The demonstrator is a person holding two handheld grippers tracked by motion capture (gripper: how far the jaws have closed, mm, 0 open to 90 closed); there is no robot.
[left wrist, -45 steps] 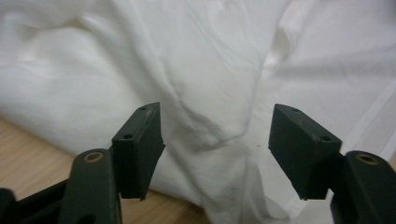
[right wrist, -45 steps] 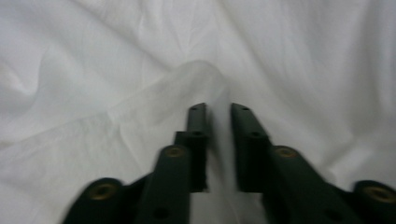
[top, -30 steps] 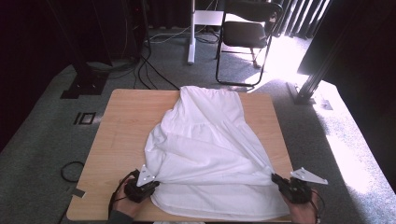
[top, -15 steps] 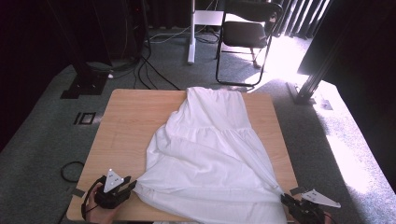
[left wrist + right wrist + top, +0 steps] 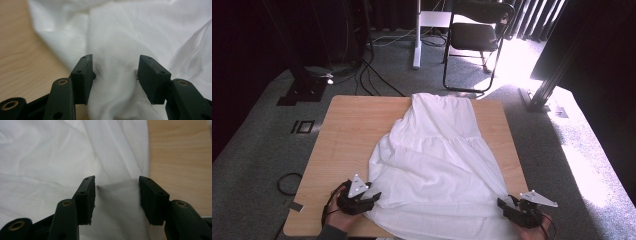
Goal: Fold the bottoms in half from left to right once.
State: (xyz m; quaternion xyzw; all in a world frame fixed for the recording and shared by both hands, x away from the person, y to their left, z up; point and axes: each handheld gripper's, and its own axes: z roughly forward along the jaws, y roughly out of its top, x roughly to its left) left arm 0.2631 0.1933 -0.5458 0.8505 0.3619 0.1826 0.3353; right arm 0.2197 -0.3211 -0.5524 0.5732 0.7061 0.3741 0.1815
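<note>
Where the person's hands come in at the near edge of the light wooden table (image 5: 347,130), each holds a black two-jaw gripper at a bottom corner of a white tiered cotton dress (image 5: 437,165). On the near left, the left gripper (image 5: 373,196) sits against the hem corner; its jaws stand parted in the left gripper view, with a soft ridge of white cloth rising between them but not pinched. On the near right, the right gripper (image 5: 502,204) rests at the opposite hem corner, jaws likewise spread apart, a fold of fabric lying in the gap and bare wood off to one side. From there the dress spreads flat and narrows toward the far edge of the table, its bodice reaching that rim. Beyond the table, on grey carpet, stand a black folding chair (image 5: 474,40) and loose dark cables (image 5: 377,75)
</note>
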